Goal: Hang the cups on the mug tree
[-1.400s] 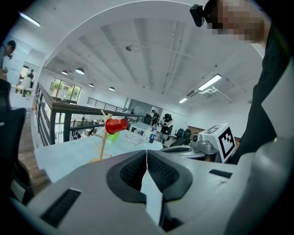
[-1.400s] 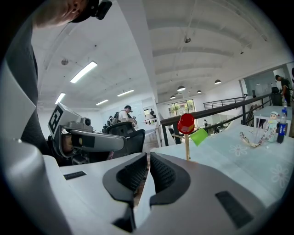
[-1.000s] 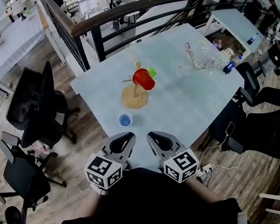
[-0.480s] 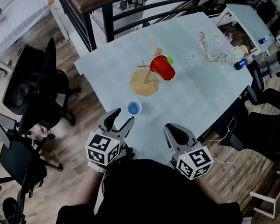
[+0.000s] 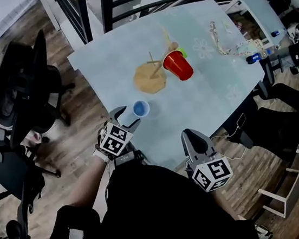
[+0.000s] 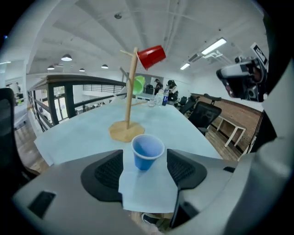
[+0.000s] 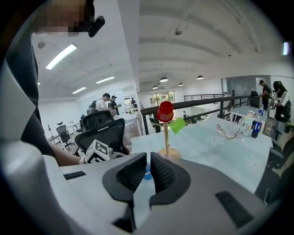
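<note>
1. Blue cup (image 5: pixel 140 109) stands upright, mouth up, near the table's six o'clock edge. It is in the gap between the tips of the left gripper (image 5: pixel 127 118), whose jaws have just been opening and now stand wide apart. Neither pad touches the cup.
2. The right gripper (image 5: pixel 193 135) hovers at about four o'clock of the blue cup, over the table's near edge. Its jaws are drawn together and hold nothing.
3. The mug tree (image 5: pixel 147 79) stands at one o'clock of the blue cup, well apart from it. It is a wooden pole with pegs on a flat round base.
4. A red cup (image 5: pixel 178 66) hangs tilted on a peg at three o'clock of the base. A green cup (image 5: pixel 181 52) hangs just behind it, at about one o'clock.
5. The table (image 5: pixel 217 96) is covered in a pale blue-grey cloth with faint flower prints. A looped patterned strap (image 5: pixel 228 51) lies toward its two o'clock corner.
6. Black office chairs (image 5: pixel 22 89) stand at nine o'clock on a wood-plank floor (image 5: pixel 77 147). A dark railing (image 5: pixel 139 2) runs behind the table at twelve o'clock.
7. The gripper views show a white-ceilinged open office with strip lights and people at far desks.
</note>
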### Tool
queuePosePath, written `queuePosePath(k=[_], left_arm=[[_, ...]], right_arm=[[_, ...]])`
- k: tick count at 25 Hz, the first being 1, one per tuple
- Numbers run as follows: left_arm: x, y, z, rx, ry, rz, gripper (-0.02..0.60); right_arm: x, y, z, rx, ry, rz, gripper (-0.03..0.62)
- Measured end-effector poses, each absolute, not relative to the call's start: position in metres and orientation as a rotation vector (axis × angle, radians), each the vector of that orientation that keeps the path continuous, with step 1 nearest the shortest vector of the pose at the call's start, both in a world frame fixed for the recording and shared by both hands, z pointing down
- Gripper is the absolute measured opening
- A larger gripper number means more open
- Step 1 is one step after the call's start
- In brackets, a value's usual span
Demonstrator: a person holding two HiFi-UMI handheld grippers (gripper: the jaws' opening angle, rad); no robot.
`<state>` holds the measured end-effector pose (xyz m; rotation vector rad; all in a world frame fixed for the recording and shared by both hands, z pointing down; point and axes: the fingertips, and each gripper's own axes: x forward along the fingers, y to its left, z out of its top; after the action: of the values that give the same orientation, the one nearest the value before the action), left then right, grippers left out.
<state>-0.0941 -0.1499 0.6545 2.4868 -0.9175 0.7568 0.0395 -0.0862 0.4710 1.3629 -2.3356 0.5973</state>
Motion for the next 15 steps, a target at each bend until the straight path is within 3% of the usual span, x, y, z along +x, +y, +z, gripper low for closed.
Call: queuePosePath(k=[5,15], left_arm=[[-0.089,-0.145,0.712,2.508,-0.821,0.934,0.287],[-0.069,-0.165,0.736,2.489,-0.826,1.038,0.286]], right_arm=[[0.041,-0.084,0.480,1.406,-2.282,0.628,0.048],[0.050,-0.074,0.485,1.491,-2.196,0.660,0.048]])
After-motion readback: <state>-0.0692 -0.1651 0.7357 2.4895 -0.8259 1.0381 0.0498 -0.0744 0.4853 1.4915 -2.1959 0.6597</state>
